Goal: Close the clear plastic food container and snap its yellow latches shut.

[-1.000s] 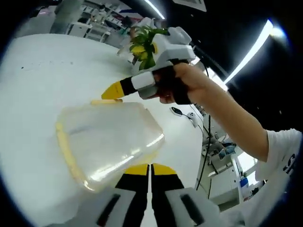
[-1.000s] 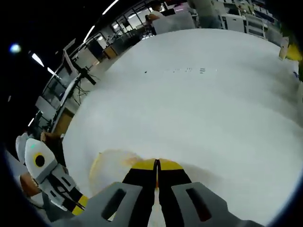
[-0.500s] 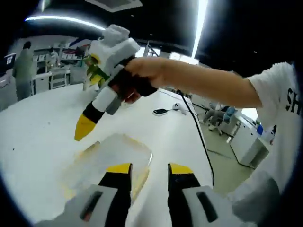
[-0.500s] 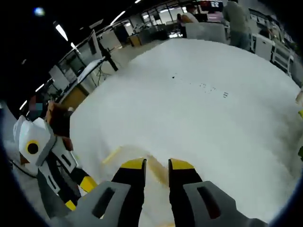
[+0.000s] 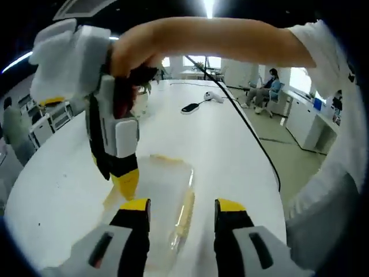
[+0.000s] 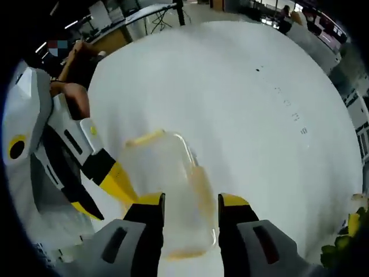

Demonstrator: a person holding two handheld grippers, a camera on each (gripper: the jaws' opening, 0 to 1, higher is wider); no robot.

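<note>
1. In the left gripper view we see our right gripper [image 5: 125,183] coming in from the left, held in a hand [image 5: 135,55] and pointing down at the clear plastic food container [image 5: 164,199]. Its yellow tips sit at the container's left edge; whether they touch it we cannot tell.
2. Our left gripper [image 5: 181,209] rises from the bottom of that view with its jaws spread wide and nothing between them. The container lies on the white table [image 5: 225,144] just ahead of the jaws, reaching down between them.
3. A yellow latch [image 5: 185,210] runs along the container's right side, and another yellow strip shows at its far edge. We cannot tell whether either is snapped down.
4. Farther back on the table lies a dark, flat object [image 5: 190,107] with a cable.
5. In the right gripper view the left gripper [image 6: 106,173] enters from the left, its yellow tip close against the container's [image 6: 167,173] left side.
6. The right gripper [image 6: 190,205] stands open here too, holding nothing, its jaws on either side of the container's near end.
7. The container looks empty through its clear walls, with a yellow latch [image 6: 204,187] on its right side and one [image 6: 144,138] at its far end.
</note>
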